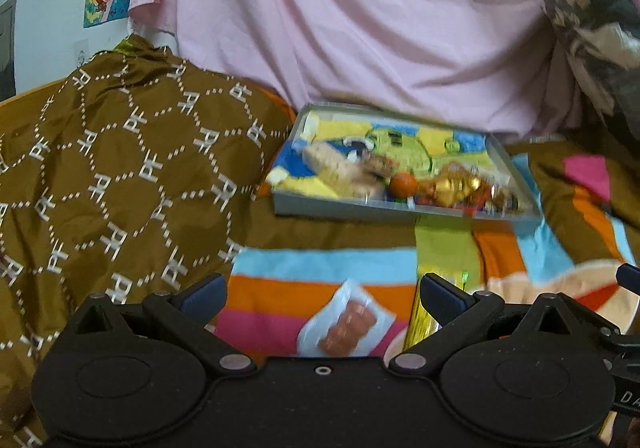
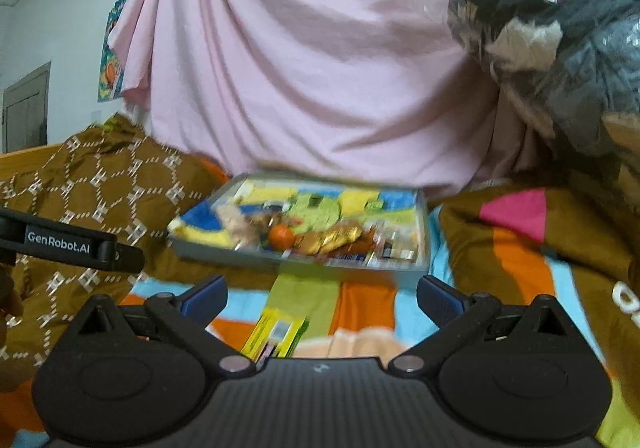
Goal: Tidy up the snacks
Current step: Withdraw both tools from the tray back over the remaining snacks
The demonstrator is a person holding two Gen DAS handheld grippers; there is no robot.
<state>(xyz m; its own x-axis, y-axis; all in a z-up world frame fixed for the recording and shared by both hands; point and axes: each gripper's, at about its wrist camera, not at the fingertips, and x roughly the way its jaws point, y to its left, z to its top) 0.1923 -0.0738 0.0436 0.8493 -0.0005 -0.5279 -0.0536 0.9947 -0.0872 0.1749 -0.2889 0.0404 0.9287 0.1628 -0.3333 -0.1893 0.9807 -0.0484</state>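
A grey tray (image 1: pixel 340 210) (image 2: pixel 224 254) with a bright cartoon lining lies on a striped blanket and holds several snacks, among them an orange ball (image 1: pixel 403 185) (image 2: pixel 281 237) and gold-wrapped sweets (image 1: pixel 456 184) (image 2: pixel 340 236). A clear packet of brown biscuits (image 1: pixel 347 322) lies on the blanket between the fingers of my left gripper (image 1: pixel 322 296), which is open and empty. A yellow-green box (image 1: pixel 420 322) (image 2: pixel 276 332) lies beside it, just ahead of my right gripper (image 2: pixel 322 296), also open and empty.
A brown patterned cushion (image 1: pixel 120 176) (image 2: pixel 100 184) rises on the left. A pink sheet (image 1: pixel 340 20) (image 2: pixel 300 56) hangs behind the tray. A plastic-wrapped bundle (image 2: pixel 552 28) sits at the upper right. The left gripper's body (image 2: pixel 68 242) shows at the left edge of the right wrist view.
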